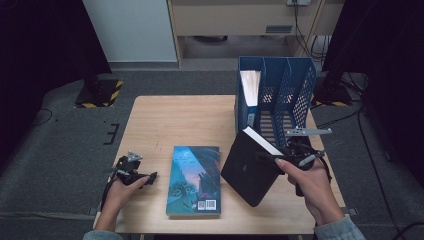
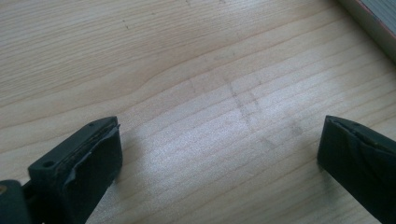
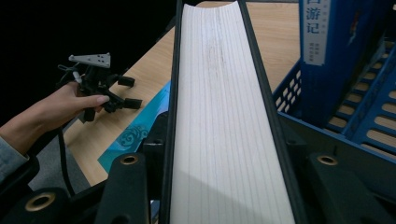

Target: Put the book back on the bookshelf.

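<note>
You have three books here: your right claw [image 1: 280,155] is clamped on a thick black-covered book [image 1: 250,167], both jaws pressing its covers with the cream page block facing up between them, lifted and tilted above the counter [image 1: 165,120] just in front of the blue plastic mesh file rack [image 1: 290,90]. A glossy teal paperback [image 1: 194,180] lies flat on the pale wood-grain counter, and a blue-spined book [image 1: 247,95] stands upright in the rack's left compartment. Your left claw [image 1: 145,179] rests low over bare wood, jaws spread wide and holding nothing.
</note>
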`<action>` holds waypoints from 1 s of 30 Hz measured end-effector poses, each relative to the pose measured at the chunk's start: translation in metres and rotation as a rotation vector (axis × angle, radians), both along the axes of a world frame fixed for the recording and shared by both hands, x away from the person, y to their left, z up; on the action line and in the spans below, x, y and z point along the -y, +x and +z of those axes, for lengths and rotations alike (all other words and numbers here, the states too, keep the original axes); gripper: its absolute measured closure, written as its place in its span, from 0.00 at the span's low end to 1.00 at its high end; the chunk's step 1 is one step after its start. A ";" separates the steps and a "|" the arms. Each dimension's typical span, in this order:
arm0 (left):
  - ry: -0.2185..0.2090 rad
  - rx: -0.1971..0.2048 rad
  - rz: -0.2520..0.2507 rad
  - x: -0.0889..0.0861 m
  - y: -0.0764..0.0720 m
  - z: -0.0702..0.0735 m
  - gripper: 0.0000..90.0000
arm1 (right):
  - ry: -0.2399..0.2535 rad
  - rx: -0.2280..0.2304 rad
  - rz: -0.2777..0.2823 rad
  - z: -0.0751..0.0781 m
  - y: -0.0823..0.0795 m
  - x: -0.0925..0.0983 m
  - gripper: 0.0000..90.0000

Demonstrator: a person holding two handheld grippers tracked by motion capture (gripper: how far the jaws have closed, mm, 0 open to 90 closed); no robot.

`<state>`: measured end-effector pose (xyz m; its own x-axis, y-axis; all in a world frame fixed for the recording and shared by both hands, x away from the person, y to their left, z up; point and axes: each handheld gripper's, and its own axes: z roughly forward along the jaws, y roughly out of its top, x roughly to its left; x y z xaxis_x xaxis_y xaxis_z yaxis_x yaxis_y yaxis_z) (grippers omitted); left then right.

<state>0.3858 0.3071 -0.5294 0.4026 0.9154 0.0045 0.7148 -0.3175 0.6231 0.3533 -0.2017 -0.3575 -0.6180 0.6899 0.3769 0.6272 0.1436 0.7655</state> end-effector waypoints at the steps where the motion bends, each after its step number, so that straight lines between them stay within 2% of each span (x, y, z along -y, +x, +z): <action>1: 0.000 0.000 0.000 0.000 0.000 0.000 0.00 | 0.000 0.000 -0.004 0.000 -0.001 0.002 0.58; 11: -0.006 0.005 0.008 0.001 0.000 0.000 0.00 | 0.017 0.015 -0.030 0.011 -0.009 0.019 0.58; 16: -0.001 0.000 0.002 0.001 0.001 0.000 0.00 | 0.040 0.018 -0.046 0.025 -0.012 0.026 0.58; 24: 0.001 -0.003 -0.003 0.001 0.002 0.000 0.00 | 0.036 0.042 -0.069 0.056 -0.010 0.039 0.58; 30: -0.001 0.002 0.001 0.001 0.002 0.000 0.00 | 0.038 0.020 -0.095 0.071 -0.002 0.051 0.58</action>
<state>0.3875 0.3063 -0.5296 0.4018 0.9157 0.0040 0.7138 -0.3160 0.6250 0.3510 -0.2531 -0.2861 -0.5584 0.7310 0.3922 0.6213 0.0551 0.7816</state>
